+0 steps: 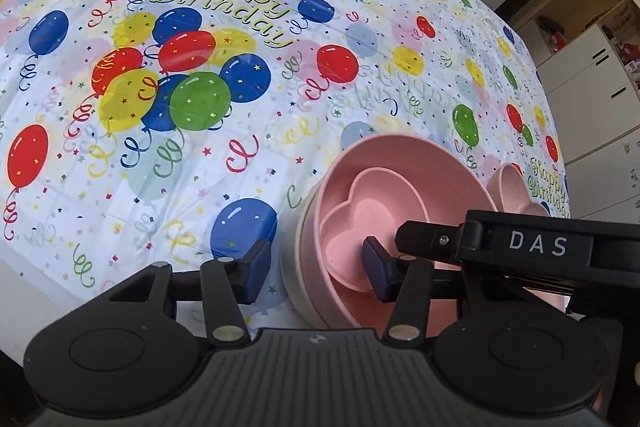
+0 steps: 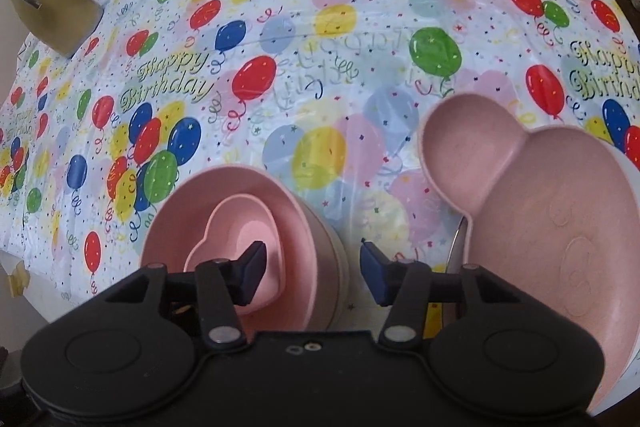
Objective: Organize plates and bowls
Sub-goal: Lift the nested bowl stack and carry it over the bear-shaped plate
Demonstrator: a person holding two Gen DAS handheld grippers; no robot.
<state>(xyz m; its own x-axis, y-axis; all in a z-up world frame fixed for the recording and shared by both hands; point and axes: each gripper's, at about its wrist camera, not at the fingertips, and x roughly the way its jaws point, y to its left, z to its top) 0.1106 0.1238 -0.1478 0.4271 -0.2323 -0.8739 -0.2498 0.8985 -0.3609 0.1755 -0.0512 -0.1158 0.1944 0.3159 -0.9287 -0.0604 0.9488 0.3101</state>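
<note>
Balloon-print plastic tablecloth (image 2: 320, 27) covers table, beige jug (image 2: 60, 15) far corner | pink mouse-eared plate (image 2: 560, 227) beside right gripper (image 2: 312, 275), spread wide, empty | pink heart-shaped bowl (image 1: 360, 231) nested in pink round bowl (image 1: 400, 163) | left gripper (image 1: 316, 267) wide, straddling rim.

heart bowl (image 2: 236, 243) in round bowl (image 2: 298, 223) (plate (image 2: 560, 227) right)

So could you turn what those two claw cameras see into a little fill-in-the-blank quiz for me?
1. The small bowl nested inside the round pink bowl is shaped like a ____.
2. Both bowls are coloured ____.
3. The tablecloth reads "Happy ____".
4. The eared plate lies to the ____ of the right claw in its own view.

Missing words: heart; pink; Birthday; right
</note>
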